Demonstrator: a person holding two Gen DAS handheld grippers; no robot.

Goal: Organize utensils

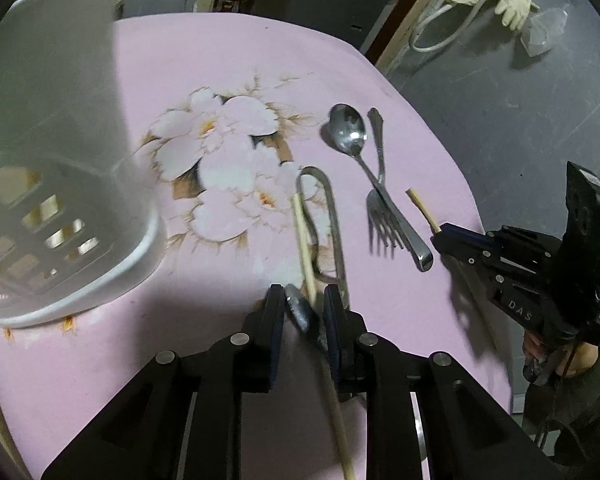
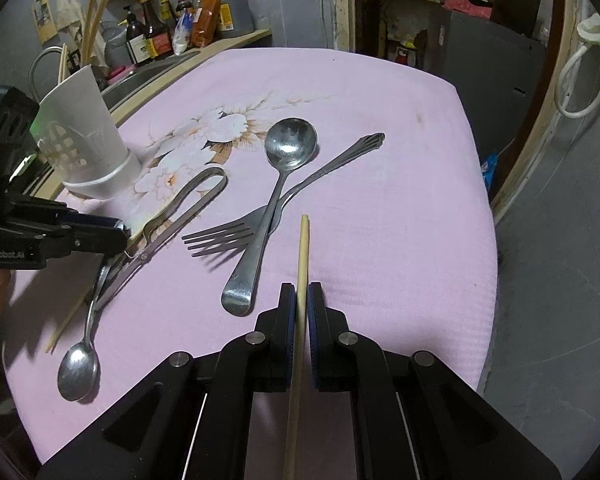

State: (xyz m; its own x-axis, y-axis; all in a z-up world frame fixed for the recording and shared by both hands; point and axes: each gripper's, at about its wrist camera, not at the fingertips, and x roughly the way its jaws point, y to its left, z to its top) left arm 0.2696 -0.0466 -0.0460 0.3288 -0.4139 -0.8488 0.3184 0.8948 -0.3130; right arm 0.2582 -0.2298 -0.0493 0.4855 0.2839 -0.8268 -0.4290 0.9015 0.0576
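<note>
Here the right gripper (image 2: 299,296) is clenched on a pale wooden chopstick (image 2: 302,248). The left gripper (image 1: 300,300) stands slightly parted, loosely straddling a second chopstick (image 1: 303,236) and a small steel spoon's (image 2: 78,372) handle. Judging by this, gathering is in hand; next comes carrying to the white slotted plastic holder (image 1: 60,128). Only the right view shows the spoon's bowl.

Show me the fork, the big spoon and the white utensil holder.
fork (image 2: 220,236), right wrist view, on the tines.
big spoon (image 2: 291,144), right wrist view, middle of the bowl.
white utensil holder (image 2: 96,128), right wrist view, on its outer wall.
</note>
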